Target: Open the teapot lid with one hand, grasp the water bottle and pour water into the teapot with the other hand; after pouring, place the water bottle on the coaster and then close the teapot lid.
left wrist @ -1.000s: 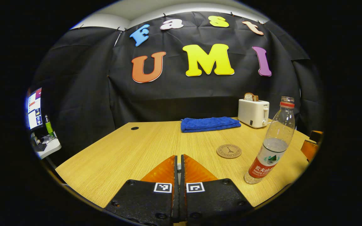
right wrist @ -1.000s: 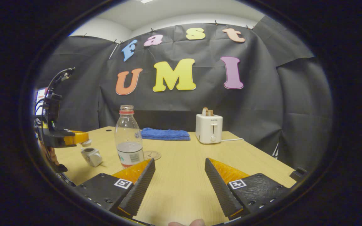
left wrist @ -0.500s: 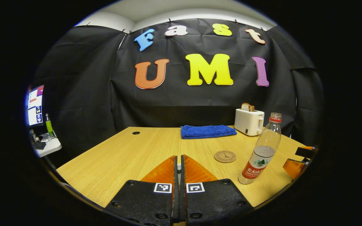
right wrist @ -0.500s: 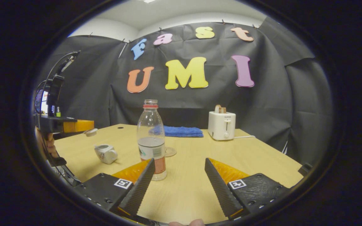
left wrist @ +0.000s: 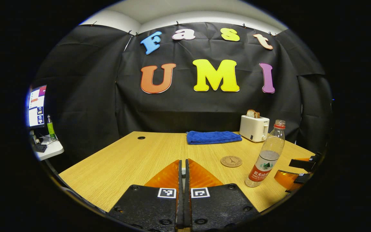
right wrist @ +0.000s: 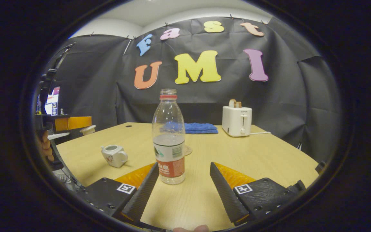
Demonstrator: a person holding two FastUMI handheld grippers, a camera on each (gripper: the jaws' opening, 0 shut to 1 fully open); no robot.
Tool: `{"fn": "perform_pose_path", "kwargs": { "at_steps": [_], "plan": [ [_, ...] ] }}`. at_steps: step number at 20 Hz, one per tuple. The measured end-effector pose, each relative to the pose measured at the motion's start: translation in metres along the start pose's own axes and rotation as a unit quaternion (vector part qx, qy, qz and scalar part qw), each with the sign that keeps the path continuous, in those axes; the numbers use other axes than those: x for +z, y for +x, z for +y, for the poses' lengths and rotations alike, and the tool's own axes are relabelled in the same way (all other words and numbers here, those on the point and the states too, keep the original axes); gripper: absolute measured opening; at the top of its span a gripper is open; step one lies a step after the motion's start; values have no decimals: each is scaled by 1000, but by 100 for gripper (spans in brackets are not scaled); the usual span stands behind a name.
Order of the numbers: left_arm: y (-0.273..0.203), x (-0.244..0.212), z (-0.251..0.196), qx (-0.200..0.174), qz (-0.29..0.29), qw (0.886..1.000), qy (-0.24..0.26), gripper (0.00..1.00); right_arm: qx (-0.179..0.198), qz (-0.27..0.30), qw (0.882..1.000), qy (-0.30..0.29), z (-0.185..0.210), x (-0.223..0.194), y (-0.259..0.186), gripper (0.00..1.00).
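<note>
**Thin bottle, small lid: how each should be held**

The water bottle (right wrist: 168, 137) stands upright and uncapped on the counter (right wrist: 237, 154), just ahead of the right gripper (right wrist: 184, 180), whose jaws are spread wide with nothing between them. The bottle sits a little toward the left finger, not yet centred in the gap. It is clear, thin-walled plastic holding water to roughly mid-height, so it is probably light but top-open and easy to crush: a hard squeeze could bulge the wall and push water out. The labelled band looks like the best place to take hold, low enough to stay stable and less slick than the bare plastic above.

The teapot (right wrist: 114, 155) rests on the counter to the bottle's left, small and white, likely ceramic and so brittle. Its lid (right wrist: 88, 129) is off and pinched at the tip of the left gripper (left wrist: 182, 174), whose jaws are closed narrow on it; seen from the right gripper view, it hangs above and to the left of the pot. Being small and glazed, it could slip from a loose pinch.

The coaster (left wrist: 231, 161) lies flat just behind the bottle, apart from it
</note>
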State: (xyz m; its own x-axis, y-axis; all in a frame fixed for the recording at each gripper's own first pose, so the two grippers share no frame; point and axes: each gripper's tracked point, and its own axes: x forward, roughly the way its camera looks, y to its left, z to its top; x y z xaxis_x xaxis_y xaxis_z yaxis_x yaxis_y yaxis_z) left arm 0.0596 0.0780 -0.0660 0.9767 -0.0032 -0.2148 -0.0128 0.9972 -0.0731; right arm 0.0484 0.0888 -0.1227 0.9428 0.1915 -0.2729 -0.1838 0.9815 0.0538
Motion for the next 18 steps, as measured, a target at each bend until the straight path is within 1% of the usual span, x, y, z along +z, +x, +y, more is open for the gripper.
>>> {"fn": "perform_pose_path", "kwargs": {
  "at_steps": [1,2,3,4,8,10,11,12,16,18],
  "plan": [
    [0,1,1,0,-1,1000,-1,3,5,6,1000,2,5,-3,4,95],
    [0,2,1,0,-2,1000,-2,3,8,10,1000,3,8,-3,8,95],
    [0,1,3,0,-3,1000,-2,3,7,15,1000,1,10,-3,14,97],
    [-1,1,4,1,-3,1000,-2,3,6,20,1000,-1,10,-3,21,95],
    [0,-1,8,1,-1,1000,-1,3,10,38,999,-2,15,-8,39,95],
    [2,-2,9,2,1,1000,1,3,10,38,999,-8,19,-5,47,95],
    [1,-1,10,2,1,1000,2,3,10,35,999,-10,20,-4,50,94],
    [2,-1,12,4,1,1000,1,3,7,31,999,-11,19,0,53,95],
    [2,-2,17,7,2,1000,-2,3,1,18,1000,-15,22,8,62,95],
    [3,-2,20,6,2,1000,-4,3,3,23,1000,-18,25,6,68,95]
  ]
}}
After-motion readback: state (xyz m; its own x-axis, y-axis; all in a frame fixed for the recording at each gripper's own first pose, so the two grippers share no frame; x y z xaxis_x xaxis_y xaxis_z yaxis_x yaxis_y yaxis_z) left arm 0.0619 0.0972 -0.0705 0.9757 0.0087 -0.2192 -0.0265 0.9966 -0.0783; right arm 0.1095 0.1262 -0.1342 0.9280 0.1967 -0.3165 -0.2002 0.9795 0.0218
